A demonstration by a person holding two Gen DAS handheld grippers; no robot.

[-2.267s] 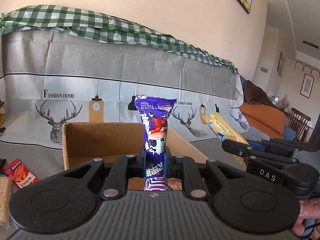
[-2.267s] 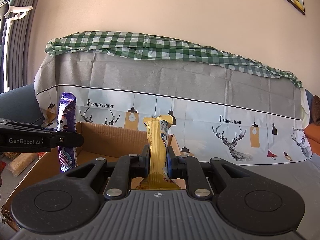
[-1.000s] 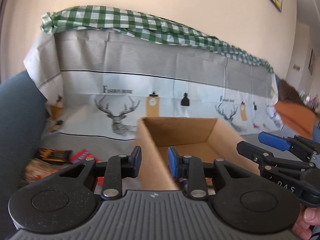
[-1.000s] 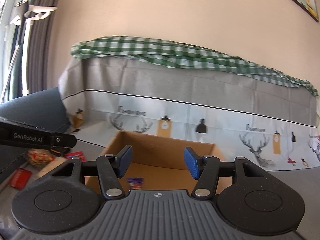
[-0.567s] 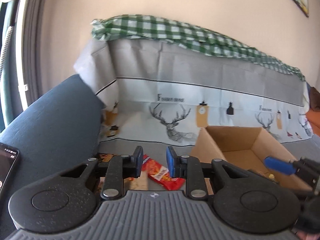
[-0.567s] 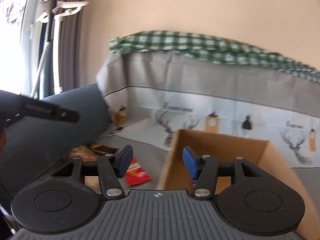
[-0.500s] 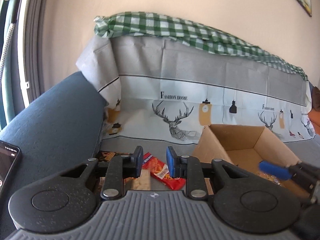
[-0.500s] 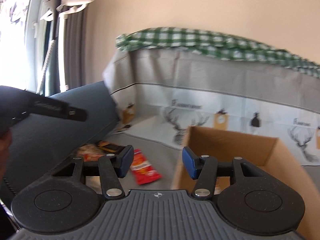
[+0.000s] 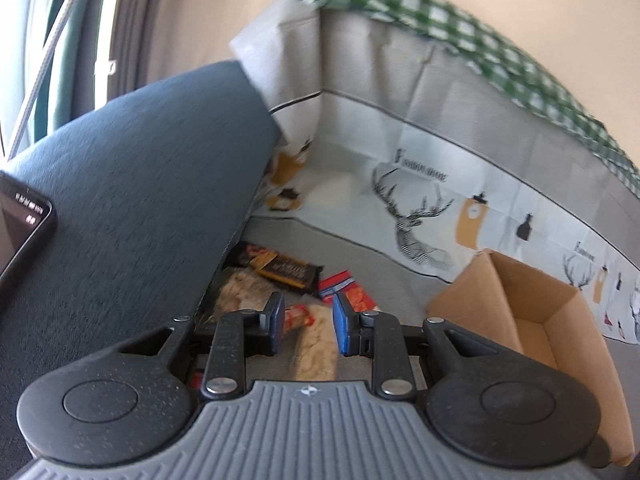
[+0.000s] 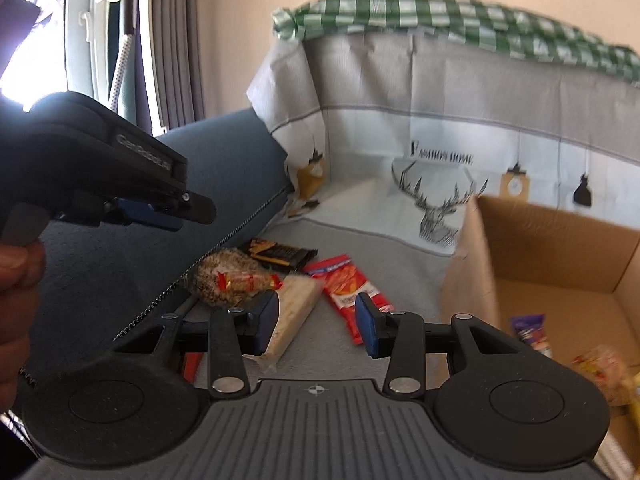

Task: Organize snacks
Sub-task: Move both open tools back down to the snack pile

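Fingers of left gripper (image 9: 308, 326) slightly apart, empty; right gripper (image 10: 317, 325) fingers closing, empty.

Beside the one cardboard box (image 10: 552, 248), four snack packets lie loose: one red packet (image 10: 346, 280), one black-and-gold packet (image 10: 280, 254), one pale wafer pack (image 10: 294, 308) and one round brown bag (image 10: 228, 278). Inside the box one purple packet (image 10: 528, 330) shows clearly; the others there are too blurred to count.

Right claw (image 10: 316, 322) black speckled plastic with blue pads, silver screws, ribbed grey base bearing a compass mark, left claw (image 10: 160, 216) alike, white lettering along its side, coiled black cable (image 10: 224, 240)
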